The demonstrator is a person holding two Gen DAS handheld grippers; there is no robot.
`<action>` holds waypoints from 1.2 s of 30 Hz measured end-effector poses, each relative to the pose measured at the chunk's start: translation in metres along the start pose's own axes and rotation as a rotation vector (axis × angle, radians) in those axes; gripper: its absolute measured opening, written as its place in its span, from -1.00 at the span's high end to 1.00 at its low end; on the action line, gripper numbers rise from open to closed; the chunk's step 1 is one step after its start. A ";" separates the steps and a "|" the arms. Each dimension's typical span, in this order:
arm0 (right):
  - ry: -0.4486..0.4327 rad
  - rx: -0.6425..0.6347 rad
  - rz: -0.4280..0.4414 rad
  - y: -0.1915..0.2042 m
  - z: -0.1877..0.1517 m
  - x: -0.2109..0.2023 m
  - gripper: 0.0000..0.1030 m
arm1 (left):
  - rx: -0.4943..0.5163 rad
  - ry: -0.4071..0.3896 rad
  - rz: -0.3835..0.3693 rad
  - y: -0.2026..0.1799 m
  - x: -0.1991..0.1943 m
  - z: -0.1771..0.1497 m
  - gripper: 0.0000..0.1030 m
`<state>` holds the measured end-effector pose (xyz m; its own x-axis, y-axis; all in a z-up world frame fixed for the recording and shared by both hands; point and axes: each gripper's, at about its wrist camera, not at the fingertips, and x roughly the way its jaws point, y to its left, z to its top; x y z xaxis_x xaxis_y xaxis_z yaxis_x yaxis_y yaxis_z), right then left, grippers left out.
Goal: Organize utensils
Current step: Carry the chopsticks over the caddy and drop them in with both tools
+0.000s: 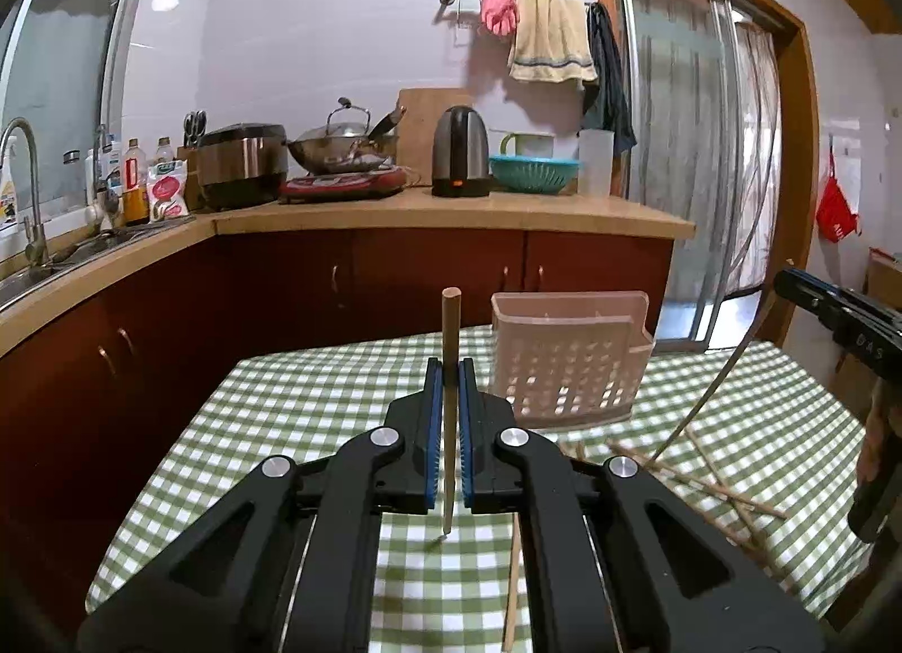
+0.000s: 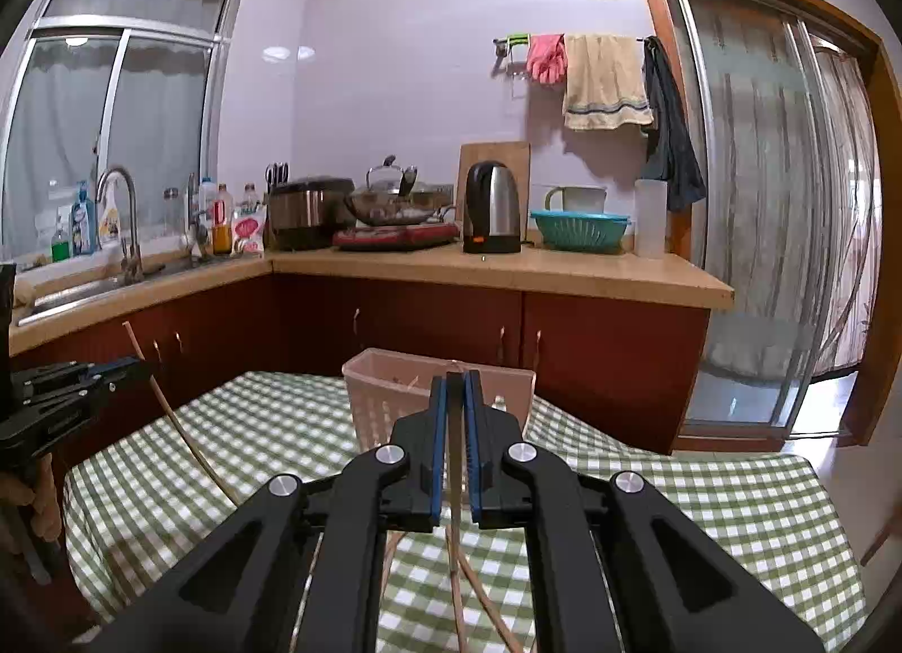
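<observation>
Up front in my left wrist view, the left gripper (image 1: 450,371) fingers pinch one upright chopstick (image 1: 450,326); the pink basket (image 1: 569,360) stands just beyond. In my right view, the right gripper (image 2: 455,388) fingers pinch another; either might slip or miss the basket's rim.

A utensil basket (image 1: 566,360) stands on the tabletop (image 1: 293,399), ahead and just right of the left gripper (image 1: 450,371), which holds a chopstick (image 1: 449,416) upright. Loose chopsticks (image 1: 710,484) lie on the tabletop right of that gripper. Behind the tabletop runs a counter (image 1: 451,213) bearing a kettle (image 1: 461,151).
</observation>
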<state>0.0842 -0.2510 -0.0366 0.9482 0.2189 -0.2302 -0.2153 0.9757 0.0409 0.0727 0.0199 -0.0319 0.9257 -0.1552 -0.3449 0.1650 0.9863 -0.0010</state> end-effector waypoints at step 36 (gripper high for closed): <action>0.048 0.087 0.032 -0.050 0.047 0.165 0.87 | -0.019 0.050 -0.127 -0.036 0.173 0.081 0.88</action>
<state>0.2623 -0.2627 -0.0312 0.9283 0.2517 -0.2738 -0.2226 0.9658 0.1332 0.2550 -0.0474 -0.0153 0.8798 -0.2760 -0.3870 0.2724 0.9600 -0.0655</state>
